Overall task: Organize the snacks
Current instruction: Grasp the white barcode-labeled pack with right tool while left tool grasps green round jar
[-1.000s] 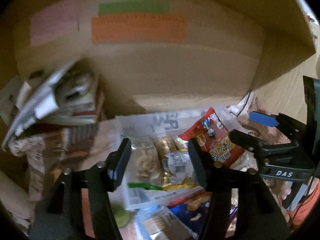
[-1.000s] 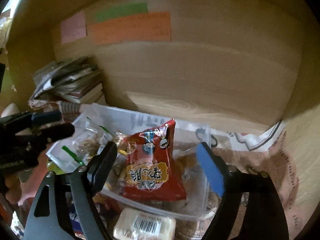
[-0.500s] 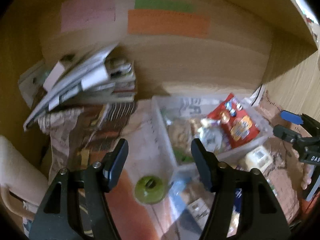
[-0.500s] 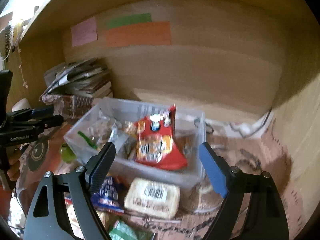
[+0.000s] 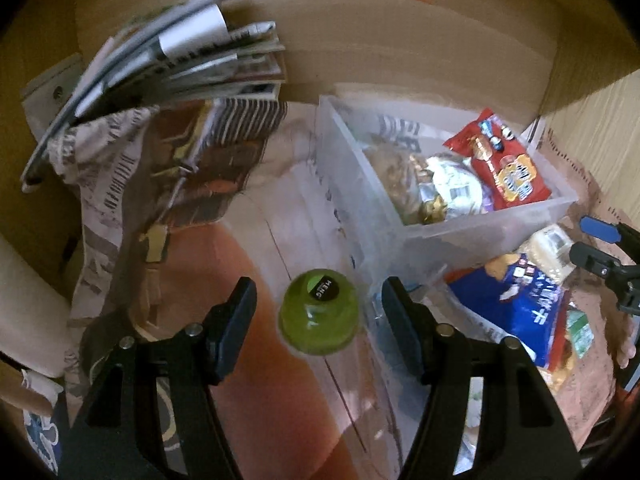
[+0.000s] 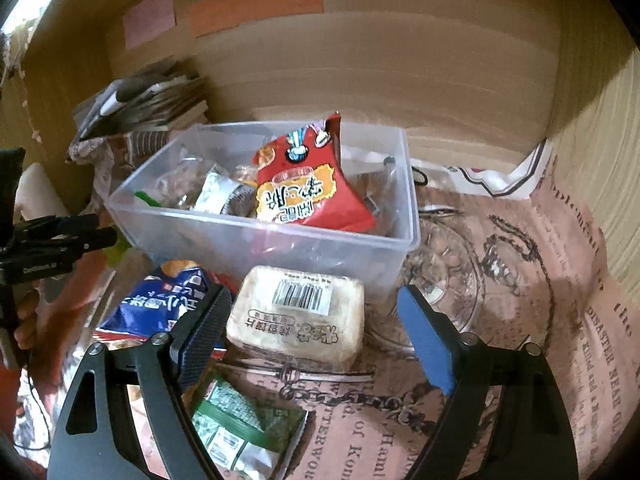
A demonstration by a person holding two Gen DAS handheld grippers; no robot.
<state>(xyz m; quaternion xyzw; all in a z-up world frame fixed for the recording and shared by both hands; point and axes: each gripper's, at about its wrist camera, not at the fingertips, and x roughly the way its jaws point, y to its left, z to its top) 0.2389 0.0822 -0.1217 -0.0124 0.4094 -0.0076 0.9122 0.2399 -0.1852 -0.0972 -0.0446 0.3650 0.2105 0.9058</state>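
Note:
A clear plastic bin (image 6: 280, 240) (image 5: 480, 236) holds several snack packs, with a red packet (image 6: 308, 196) (image 5: 504, 168) leaning on top. My right gripper (image 6: 316, 320) is open above a beige wrapped block with a barcode (image 6: 300, 316), in front of the bin. A blue snack bag (image 6: 168, 300) (image 5: 520, 300) and a green pack (image 6: 244, 424) lie beside it. My left gripper (image 5: 318, 308) is open and empty, with a green jelly cup (image 5: 318, 316) on the table between its fingers, left of the bin.
A stack of magazines and papers (image 5: 180, 64) stands at the back left on a patterned cloth (image 6: 520, 320). Wooden walls with coloured sticky notes (image 6: 248, 4) close the back and right. A glass dish (image 6: 444, 280) sits right of the bin.
Both grippers have pulled back and down from over the bin. The left one now frames the green cup; the right one now frames the beige block.

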